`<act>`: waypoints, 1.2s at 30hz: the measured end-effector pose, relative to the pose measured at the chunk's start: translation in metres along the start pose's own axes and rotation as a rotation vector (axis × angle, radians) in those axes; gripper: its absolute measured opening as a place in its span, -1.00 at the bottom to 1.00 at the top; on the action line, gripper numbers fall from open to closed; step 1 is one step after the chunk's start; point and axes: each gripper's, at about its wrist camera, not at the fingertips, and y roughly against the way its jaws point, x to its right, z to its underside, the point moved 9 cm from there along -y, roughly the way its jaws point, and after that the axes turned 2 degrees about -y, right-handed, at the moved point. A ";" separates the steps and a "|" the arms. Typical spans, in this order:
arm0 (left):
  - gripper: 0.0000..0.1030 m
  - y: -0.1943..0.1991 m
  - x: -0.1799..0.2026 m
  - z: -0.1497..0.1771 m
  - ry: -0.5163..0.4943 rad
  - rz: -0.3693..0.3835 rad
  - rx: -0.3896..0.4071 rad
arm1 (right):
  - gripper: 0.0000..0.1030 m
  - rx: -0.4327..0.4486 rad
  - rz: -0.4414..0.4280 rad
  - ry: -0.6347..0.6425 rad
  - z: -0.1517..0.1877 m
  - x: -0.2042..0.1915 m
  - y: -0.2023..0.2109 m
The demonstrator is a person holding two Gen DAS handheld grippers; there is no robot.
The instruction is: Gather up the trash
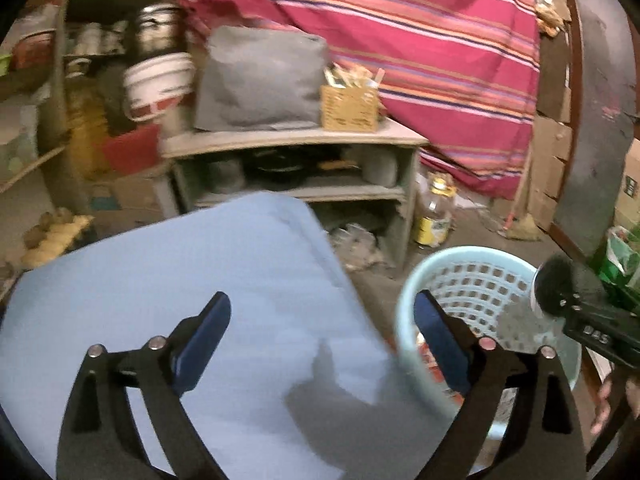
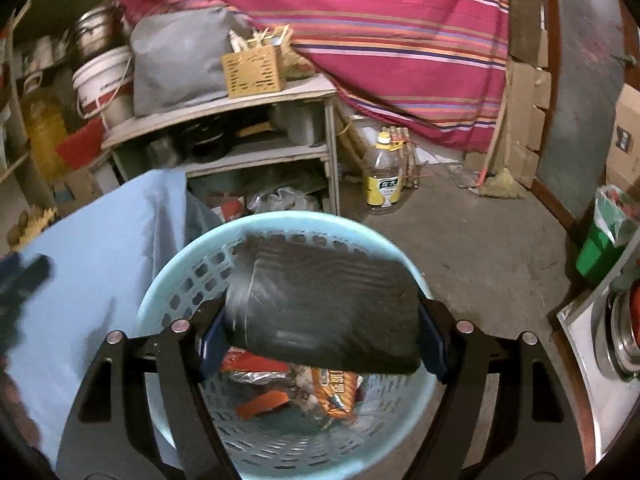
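Above the pale-blue perforated plastic basket (image 2: 280, 432), right gripper (image 2: 320, 340) grasps a dark ribbed pouch (image 2: 324, 312); left gripper (image 1: 322, 344) stands released, empty. Drop step: next, release fully.

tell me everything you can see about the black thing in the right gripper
The black bag looks like a dark, crinkled, plastic-like piece, blurred, with a pale streak near its left end. It lies crosswise between the blue pads of the right gripper, spanning the wide-set jaws, tilted down to the right. It hangs over the light blue basket, above the wrappers inside.
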 end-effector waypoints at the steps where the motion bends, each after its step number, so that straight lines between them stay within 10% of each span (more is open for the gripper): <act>1: 0.83 0.006 -0.009 0.001 0.002 -0.016 0.009 | 0.74 0.000 0.004 0.007 0.001 -0.003 -0.001; 16: 0.91 0.122 -0.108 0.050 0.107 -0.118 0.073 | 0.92 0.129 -0.062 0.111 0.033 -0.076 0.080; 36: 0.91 0.232 -0.176 0.185 0.185 -0.250 0.091 | 0.92 0.224 -0.235 0.151 0.165 -0.184 0.198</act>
